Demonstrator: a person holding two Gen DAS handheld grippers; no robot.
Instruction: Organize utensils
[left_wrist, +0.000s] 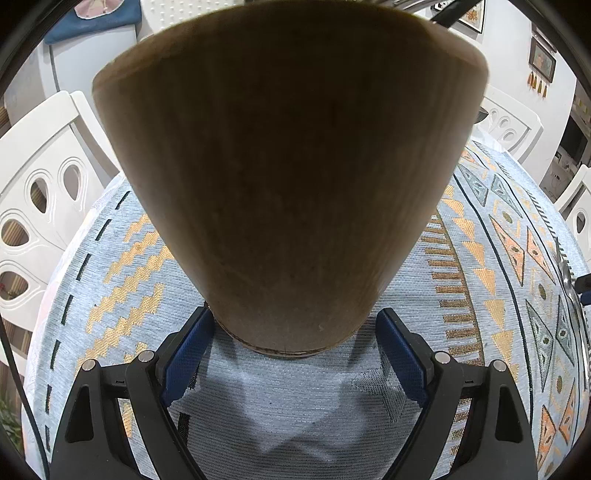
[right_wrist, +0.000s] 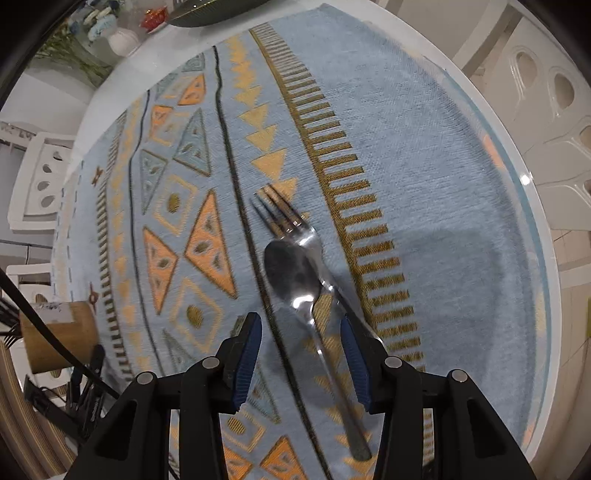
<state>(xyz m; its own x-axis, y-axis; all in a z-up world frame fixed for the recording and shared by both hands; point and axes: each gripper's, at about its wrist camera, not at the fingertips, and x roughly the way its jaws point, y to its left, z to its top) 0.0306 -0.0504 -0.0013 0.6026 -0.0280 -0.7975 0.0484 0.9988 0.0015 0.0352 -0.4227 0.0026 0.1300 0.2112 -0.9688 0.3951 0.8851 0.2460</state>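
Utensils number two on the cloth: one spoon (right_wrist: 295, 275) and one fork (right_wrist: 282, 214), both steel. The spoon's bowl lies over the fork's neck, so the two touch and cross, with the fork's tines pointing away from the right gripper (right_wrist: 302, 345). The spoon's handle runs back between that gripper's two blue-padded fingers (right_wrist: 248, 354), which stand apart on either side of it without closing on it. The fork's handle passes under the right-hand finger.

One wooden cup (left_wrist: 288, 177) stands upright on the table, wider at the top than at the base. The left gripper (left_wrist: 295, 332) has its two fingers spread, one at each side of the cup's base; the left pad (left_wrist: 188, 354) sits right against the wood, but whether the right one touches cannot be told. In the right wrist view the same cup (right_wrist: 55, 336) appears at the far left, well apart from the utensils.

Everything rests on one patterned blue tablecloth (right_wrist: 424, 155) covering a round table. White chairs (left_wrist: 44, 206) stand around it, and a small white vase (right_wrist: 123, 38) sits near the far edge.
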